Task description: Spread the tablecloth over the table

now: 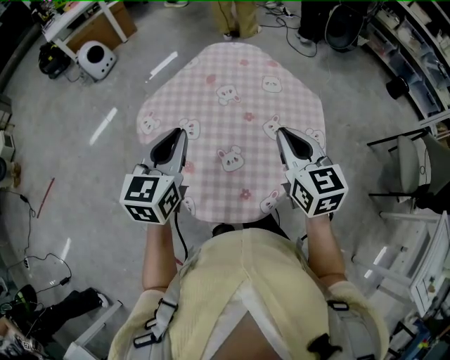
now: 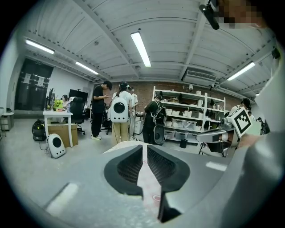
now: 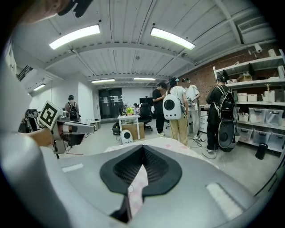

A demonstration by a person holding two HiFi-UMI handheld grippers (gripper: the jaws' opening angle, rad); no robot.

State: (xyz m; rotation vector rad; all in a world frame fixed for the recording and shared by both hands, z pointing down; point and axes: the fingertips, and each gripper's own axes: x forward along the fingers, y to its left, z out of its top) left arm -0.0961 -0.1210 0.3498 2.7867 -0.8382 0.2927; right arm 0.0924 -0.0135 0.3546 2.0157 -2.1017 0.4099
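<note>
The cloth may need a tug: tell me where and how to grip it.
Pinch the cloth at two points wide apart on its near half, coming in from the person's side. It is thin and limp, so one pinch would likely bunch it. The left gripper and right gripper are shut on it so.

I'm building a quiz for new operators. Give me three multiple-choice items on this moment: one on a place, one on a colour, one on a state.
1. Where does the bystander in tan trousers stand? A beyond the far edge of the tablecloth; B on top of it; C nowhere in view.
2. The tablecloth is mainly: A blue; B pink check; C green.
3. The left tool is: A wide open and empty; B out of view; C shut on the tablecloth.
Answers: 1 A, the legs show past the far edge; 2 B, pink checks with bunny prints; 3 C, cloth runs pinched between its jaws.
</note>
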